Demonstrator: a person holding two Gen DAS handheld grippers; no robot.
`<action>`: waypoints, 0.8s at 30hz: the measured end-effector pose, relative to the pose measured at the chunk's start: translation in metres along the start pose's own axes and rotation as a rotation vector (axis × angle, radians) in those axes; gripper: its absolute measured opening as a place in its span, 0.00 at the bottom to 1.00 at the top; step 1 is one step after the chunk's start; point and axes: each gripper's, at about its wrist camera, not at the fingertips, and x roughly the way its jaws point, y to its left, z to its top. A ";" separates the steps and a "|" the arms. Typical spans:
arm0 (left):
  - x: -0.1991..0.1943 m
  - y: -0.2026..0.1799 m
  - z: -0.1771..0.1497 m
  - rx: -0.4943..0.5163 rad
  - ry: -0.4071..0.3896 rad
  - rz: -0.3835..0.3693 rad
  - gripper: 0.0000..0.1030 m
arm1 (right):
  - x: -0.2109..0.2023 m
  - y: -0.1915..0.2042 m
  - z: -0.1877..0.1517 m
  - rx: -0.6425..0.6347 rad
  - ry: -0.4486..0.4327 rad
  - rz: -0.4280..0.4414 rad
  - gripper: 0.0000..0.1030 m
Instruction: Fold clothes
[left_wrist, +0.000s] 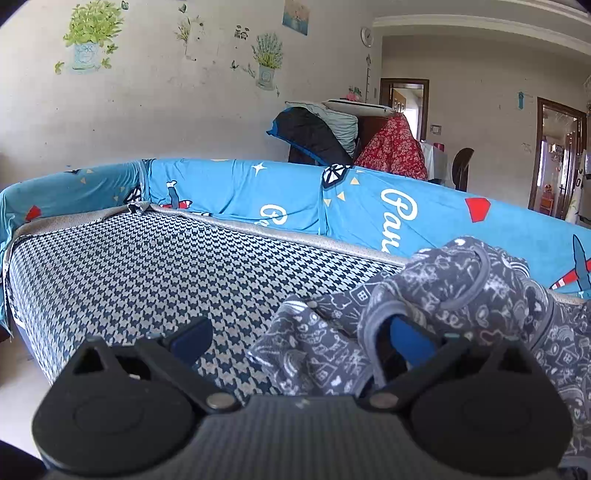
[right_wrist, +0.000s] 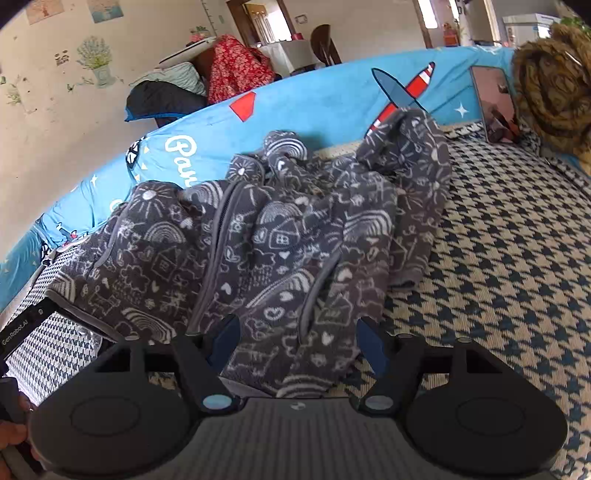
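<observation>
Our right gripper (right_wrist: 297, 343) has its fingers (right_wrist: 227, 338) spread wide, and a lobe of the grey printed garment (right_wrist: 295, 236) lies between them without either pad pressing on it, so we hold nothing there. From those fingers the garment runs straight ahead and up toward the sofa back, a crumpled heap whose long axis slants from near left to far right, one sleeve-like arm trailing off beyond the right finger. Our left gripper (left_wrist: 301, 341) is also spread wide: its left finger (left_wrist: 192, 338) stands over bare cover, while its right finger is partly wrapped by a bound edge of the same cloth, which drapes over it rather than being pinched. For that hand the garment lies entirely to the right and ahead. We judge the right hand nearer the bulk, with cloth already inside its span, so it seems better placed to close first. Outward, the heap rests on the houndstooth seat cover (right_wrist: 517, 258) of a sofa, backed by a blue printed throw (left_wrist: 236, 192). Beyond stand a pale wall with plant stickers (left_wrist: 88, 37), a chair piled with clothes (left_wrist: 332, 133) and open doorways.
</observation>
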 end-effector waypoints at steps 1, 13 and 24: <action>0.001 -0.001 -0.001 0.006 0.010 -0.011 1.00 | 0.001 -0.002 -0.003 0.015 0.008 -0.008 0.68; 0.003 -0.018 -0.013 0.064 0.034 -0.051 1.00 | 0.027 -0.020 -0.018 0.228 0.082 0.041 0.75; 0.011 -0.027 -0.026 0.110 0.095 -0.072 1.00 | 0.044 0.014 -0.025 0.089 0.042 0.029 0.78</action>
